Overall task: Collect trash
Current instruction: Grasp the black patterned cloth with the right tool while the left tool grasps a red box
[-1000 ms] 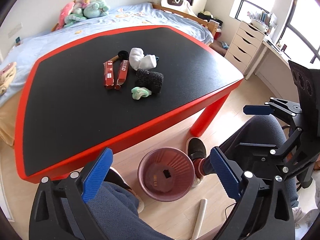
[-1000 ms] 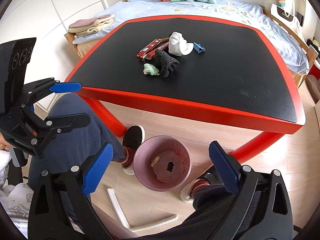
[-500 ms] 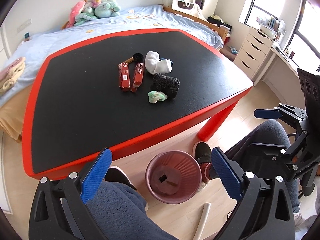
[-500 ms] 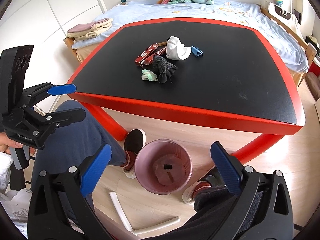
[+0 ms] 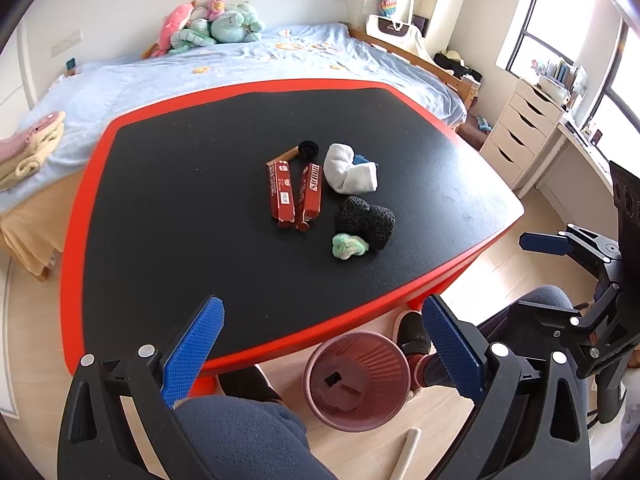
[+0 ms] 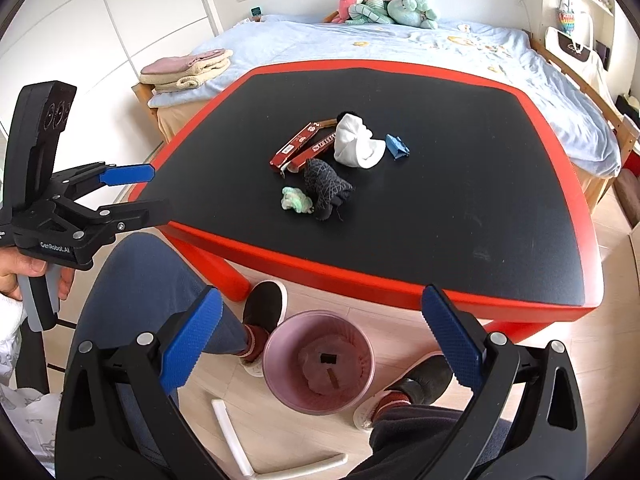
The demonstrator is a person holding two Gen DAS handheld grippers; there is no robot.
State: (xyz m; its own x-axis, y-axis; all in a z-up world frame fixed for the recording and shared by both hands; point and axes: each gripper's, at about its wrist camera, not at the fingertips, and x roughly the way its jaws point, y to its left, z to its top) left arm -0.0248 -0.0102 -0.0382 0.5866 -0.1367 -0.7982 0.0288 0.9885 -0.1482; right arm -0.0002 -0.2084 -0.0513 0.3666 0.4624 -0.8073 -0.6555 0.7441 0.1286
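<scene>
Fingers of both grippers spread, empty, held over the near tabletop edge. Trash pile ahead: green wad nearest, red boxes beyond. Pink bin below fingers. Risk: grabbing black sock touching the wad.

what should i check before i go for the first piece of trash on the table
1. Left gripper open and holding nothing: ok.
2. Right gripper open and holding nothing: ok.
3. Pink bin upright on the floor below the table's near edge, mouth uncovered: ok.
4. Green crumpled wad nearest the front edge, top uncovered, but touching the black mesh cloth: ok, watch the cloth.
5. Two red boxes lie side by side, apart from the wad: ok.
6. Whether the white cloth counts as trash: cannot tell.
</scene>
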